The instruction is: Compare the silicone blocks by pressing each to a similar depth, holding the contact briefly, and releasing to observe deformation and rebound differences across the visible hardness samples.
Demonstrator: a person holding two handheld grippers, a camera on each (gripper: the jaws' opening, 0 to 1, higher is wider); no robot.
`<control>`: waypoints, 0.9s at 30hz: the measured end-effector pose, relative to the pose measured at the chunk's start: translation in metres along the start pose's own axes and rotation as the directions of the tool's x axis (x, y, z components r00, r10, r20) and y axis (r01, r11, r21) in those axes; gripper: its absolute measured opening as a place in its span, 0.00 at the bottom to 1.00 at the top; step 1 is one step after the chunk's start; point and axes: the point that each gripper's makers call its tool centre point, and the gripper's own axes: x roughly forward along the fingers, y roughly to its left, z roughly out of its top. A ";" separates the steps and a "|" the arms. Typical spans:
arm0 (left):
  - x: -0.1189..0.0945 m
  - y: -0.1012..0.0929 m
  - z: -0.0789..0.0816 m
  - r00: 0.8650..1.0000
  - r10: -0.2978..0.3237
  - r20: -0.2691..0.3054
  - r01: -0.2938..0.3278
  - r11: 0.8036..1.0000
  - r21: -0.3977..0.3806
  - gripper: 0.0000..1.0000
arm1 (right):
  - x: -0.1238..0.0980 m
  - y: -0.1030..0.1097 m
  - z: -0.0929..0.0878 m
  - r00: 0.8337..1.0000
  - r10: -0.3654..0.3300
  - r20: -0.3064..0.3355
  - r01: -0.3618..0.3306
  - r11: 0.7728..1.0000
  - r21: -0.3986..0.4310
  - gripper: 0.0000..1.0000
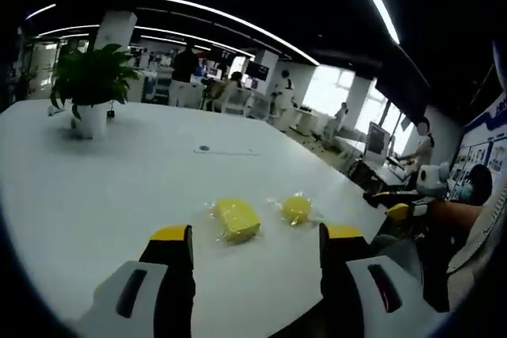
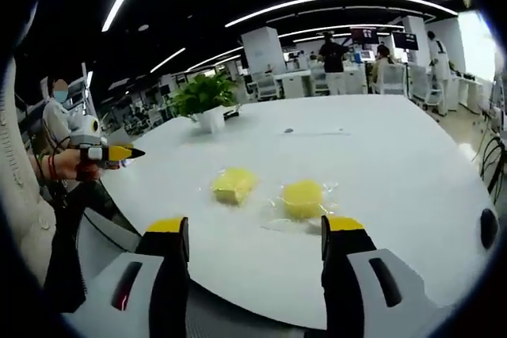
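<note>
Yellow silicone blocks, one rectangular [image 1: 238,218] and one rounder [image 1: 296,208], lie in clear wrap near the white table [image 1: 119,172] edge, both grippers [image 1: 255,255] [image 2: 255,244] gaping and empty above; risk: slippery wrap lets a pressed block skid off.

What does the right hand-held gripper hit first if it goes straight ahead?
Probably the round yellow block, lying just ahead of the open right hand-held gripper, toward its right jaw. Depth is unclear.

the far people [image 1: 284,94] were too small to make out. in the right gripper view, the person's sleeve [image 2: 24,195] ran off the picture's edge, and whether the other gripper [image 2: 111,153] gaped stayed unclear.
</note>
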 end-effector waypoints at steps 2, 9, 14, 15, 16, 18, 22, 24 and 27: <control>-0.001 -0.002 -0.001 1.000 0.000 0.003 0.000 1.000 -0.004 0.65 | -0.001 -0.001 0.002 1.000 -0.016 0.020 0.016 1.000 0.019 0.63; -0.005 0.006 -0.005 1.000 0.017 0.018 -0.016 0.999 -0.045 0.65 | -0.004 -0.001 0.004 0.998 -0.047 0.041 0.045 0.998 0.049 0.60; -0.012 0.011 -0.008 0.999 0.032 0.024 -0.030 0.997 -0.068 0.65 | -0.006 -0.004 0.003 0.998 -0.062 0.030 0.061 0.997 0.044 0.60; -0.014 0.014 -0.008 0.999 0.038 0.027 -0.036 0.996 -0.080 0.65 | -0.006 -0.005 0.003 0.998 -0.063 0.031 0.062 0.998 0.031 0.60; -0.015 0.016 -0.006 0.998 0.043 0.040 -0.039 0.995 -0.095 0.65 | -0.007 -0.006 0.002 0.997 -0.067 0.023 0.067 0.997 0.028 0.60; -0.017 0.017 -0.005 0.998 0.050 0.049 -0.044 0.993 -0.114 0.64 | -0.007 -0.005 0.002 0.997 -0.070 0.030 0.069 0.997 0.019 0.60; -0.018 0.018 -0.008 0.998 0.058 0.031 -0.055 0.995 -0.087 0.64 | -0.008 -0.004 0.001 0.997 -0.067 0.023 0.067 0.998 0.014 0.59; -0.017 0.017 -0.011 0.998 0.054 0.019 -0.052 0.996 -0.069 0.64 | -0.008 -0.002 0.000 0.998 -0.062 0.016 0.062 0.998 0.000 0.59; -0.017 0.014 -0.012 0.999 0.052 0.011 -0.051 0.998 -0.044 0.64 | -0.008 -0.002 0.003 0.998 -0.065 0.026 0.065 0.998 0.001 0.58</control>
